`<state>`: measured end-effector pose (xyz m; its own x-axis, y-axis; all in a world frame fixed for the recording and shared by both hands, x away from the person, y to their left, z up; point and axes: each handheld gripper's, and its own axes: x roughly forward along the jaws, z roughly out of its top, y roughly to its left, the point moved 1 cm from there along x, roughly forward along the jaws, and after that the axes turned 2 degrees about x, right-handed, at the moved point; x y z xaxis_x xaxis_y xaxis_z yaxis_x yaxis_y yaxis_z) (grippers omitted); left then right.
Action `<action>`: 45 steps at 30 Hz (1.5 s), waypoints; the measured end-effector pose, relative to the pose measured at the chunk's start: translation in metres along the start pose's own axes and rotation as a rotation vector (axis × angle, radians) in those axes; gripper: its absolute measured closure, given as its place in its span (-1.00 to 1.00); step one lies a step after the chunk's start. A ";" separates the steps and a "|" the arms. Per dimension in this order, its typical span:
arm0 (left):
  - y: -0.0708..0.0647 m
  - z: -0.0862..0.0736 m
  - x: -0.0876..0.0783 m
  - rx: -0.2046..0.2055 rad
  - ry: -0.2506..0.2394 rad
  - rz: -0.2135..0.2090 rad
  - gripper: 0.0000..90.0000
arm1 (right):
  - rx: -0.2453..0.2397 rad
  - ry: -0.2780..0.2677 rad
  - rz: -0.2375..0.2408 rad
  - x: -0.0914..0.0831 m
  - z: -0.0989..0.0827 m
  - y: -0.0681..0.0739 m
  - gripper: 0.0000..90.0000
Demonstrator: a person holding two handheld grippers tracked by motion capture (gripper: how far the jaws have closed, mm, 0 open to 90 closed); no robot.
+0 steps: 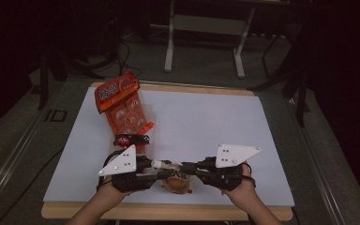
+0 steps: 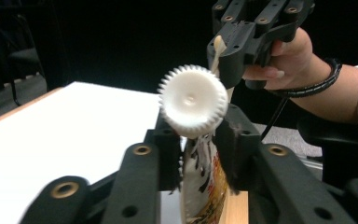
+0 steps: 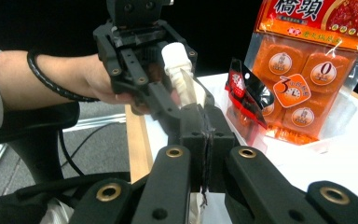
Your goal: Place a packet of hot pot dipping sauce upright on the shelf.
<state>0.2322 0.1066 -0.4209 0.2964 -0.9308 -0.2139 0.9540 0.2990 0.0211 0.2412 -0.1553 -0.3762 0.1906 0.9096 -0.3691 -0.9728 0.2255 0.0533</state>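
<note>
Your white tabletop [image 1: 206,126] carries a big orange multi-pack bag [image 1: 122,101] standing at the far left, with a small red-and-black sachet [image 1: 131,139] just in front of it. Near the front edge, between your two hands, sits the spouted pouch [image 1: 177,183], held up off the board. Your left tongs [image 1: 161,169] sit around the pouch's neck just under the white ribbed cap [image 2: 193,100]; in the left gripper view the jaws flank the neck close on both sides and look to be touching it, partly closed with a narrow gap left for the neck. Your right tongs [image 3: 204,140] are clamped fully together on the thin upper edge of the pouch, the film pinched flat between the jaws in the right gripper view. Both tongs point inward at each other, nearly meeting over the pouch.
</note>
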 end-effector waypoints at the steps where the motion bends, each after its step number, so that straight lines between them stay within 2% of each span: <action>1: 0.000 0.000 0.000 0.004 0.007 0.004 0.67 | -0.002 0.002 -0.002 0.000 0.000 0.000 0.98; 6: 0.000 0.000 0.002 0.012 0.052 0.024 0.76 | 0.008 0.015 -0.010 0.001 -0.002 -0.002 0.97; 11: -0.002 0.002 0.002 0.036 0.050 0.024 0.94 | 0.042 0.002 -0.002 0.000 -0.004 -0.007 0.95; 16: -0.003 0.003 0.002 0.039 0.049 0.027 0.96 | 0.040 -0.011 -0.013 -0.001 -0.004 -0.009 0.85; 19: -0.003 0.004 0.001 0.040 0.049 0.033 0.96 | 0.037 -0.009 -0.027 -0.002 -0.003 -0.009 0.68; 23: 0.000 0.005 -0.003 0.032 0.040 0.037 0.96 | 0.050 -0.023 -0.053 -0.005 -0.003 -0.014 0.33; 24: 0.000 0.005 -0.003 0.032 0.040 0.037 0.96 | 0.050 -0.023 -0.053 -0.005 -0.003 -0.014 0.33; 25: 0.001 0.008 -0.007 0.048 0.037 0.052 0.96 | 0.058 -0.029 -0.057 -0.006 -0.003 -0.016 0.20; 26: 0.001 0.009 -0.008 0.050 0.037 0.050 0.97 | 0.066 -0.031 -0.078 -0.008 -0.004 -0.018 0.07; 29: 0.003 0.014 -0.014 0.068 0.035 0.064 0.97 | 0.079 -0.022 -0.104 -0.010 -0.007 -0.023 0.00; 30: 0.004 0.015 -0.015 0.078 0.040 0.081 0.97 | 0.088 -0.021 -0.107 -0.010 -0.009 -0.025 -0.05; 32: 0.007 0.017 -0.019 0.086 0.043 0.096 0.97 | 0.093 -0.034 -0.123 -0.012 -0.011 -0.027 -0.16; 36: 0.014 0.020 -0.027 0.085 0.040 0.128 0.97 | 0.105 -0.054 -0.131 -0.015 -0.012 -0.029 -0.41; 38: 0.018 0.021 -0.031 0.090 0.036 0.145 0.97 | 0.106 -0.057 -0.116 -0.017 -0.012 -0.030 -0.58; 40: 0.023 0.022 -0.036 0.088 0.028 0.153 0.97 | 0.113 -0.072 -0.104 -0.020 -0.012 -0.032 -0.69; 42: 0.025 0.022 -0.038 0.090 0.026 0.159 0.97 | 0.124 -0.086 -0.096 -0.022 -0.013 -0.033 -0.69; 43: 0.030 0.022 -0.043 0.090 0.025 0.170 0.97 | 0.130 -0.099 -0.100 -0.024 -0.013 -0.035 -0.69; 45: 0.035 0.022 -0.046 0.085 0.022 0.167 0.97 | 0.114 -0.105 -0.109 -0.027 -0.015 -0.037 -0.70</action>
<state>0.2525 0.1553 -0.3890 0.4513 -0.8644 -0.2217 0.8920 0.4297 0.1404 0.2704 -0.1937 -0.3817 0.3127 0.9077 -0.2800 -0.9256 0.3574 0.1248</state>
